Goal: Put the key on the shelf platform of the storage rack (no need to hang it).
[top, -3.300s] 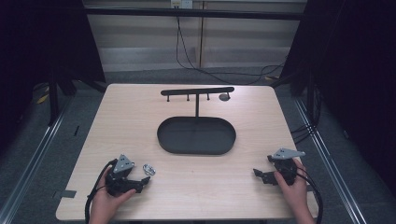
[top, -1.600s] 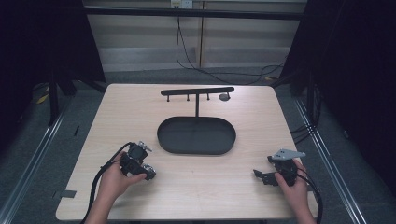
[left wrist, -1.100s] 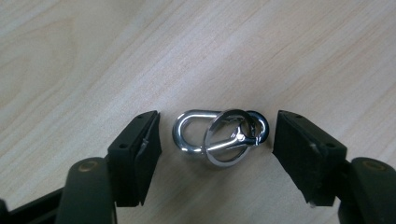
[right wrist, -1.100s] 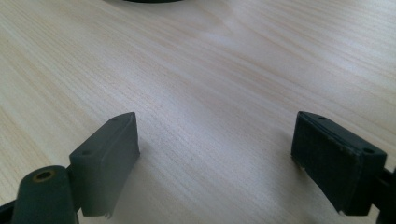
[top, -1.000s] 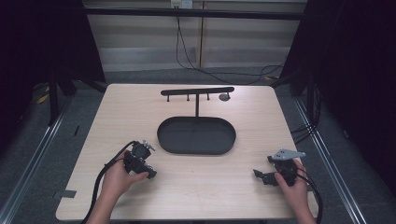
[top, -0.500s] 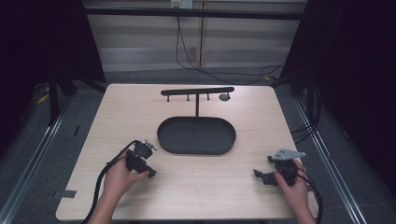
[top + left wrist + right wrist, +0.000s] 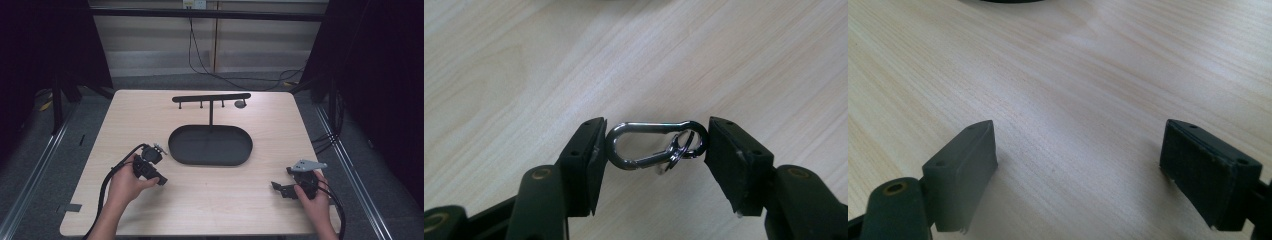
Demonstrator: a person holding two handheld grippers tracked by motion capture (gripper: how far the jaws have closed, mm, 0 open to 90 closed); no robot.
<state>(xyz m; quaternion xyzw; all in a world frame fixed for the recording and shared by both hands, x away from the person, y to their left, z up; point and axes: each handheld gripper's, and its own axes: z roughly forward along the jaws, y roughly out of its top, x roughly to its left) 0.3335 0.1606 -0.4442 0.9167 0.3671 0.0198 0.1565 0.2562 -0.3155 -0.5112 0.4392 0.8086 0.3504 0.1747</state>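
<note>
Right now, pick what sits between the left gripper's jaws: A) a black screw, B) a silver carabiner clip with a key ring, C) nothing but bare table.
B: the left gripper has its jaws on either end of a silver carabiner clip carrying a small key ring.

Pale wood-grain table with a smooth matt top. A glossy, polished metal carabiner with small shiny rings. Matt black oval tray. Matt black plastic-looking jaw pads.
</note>
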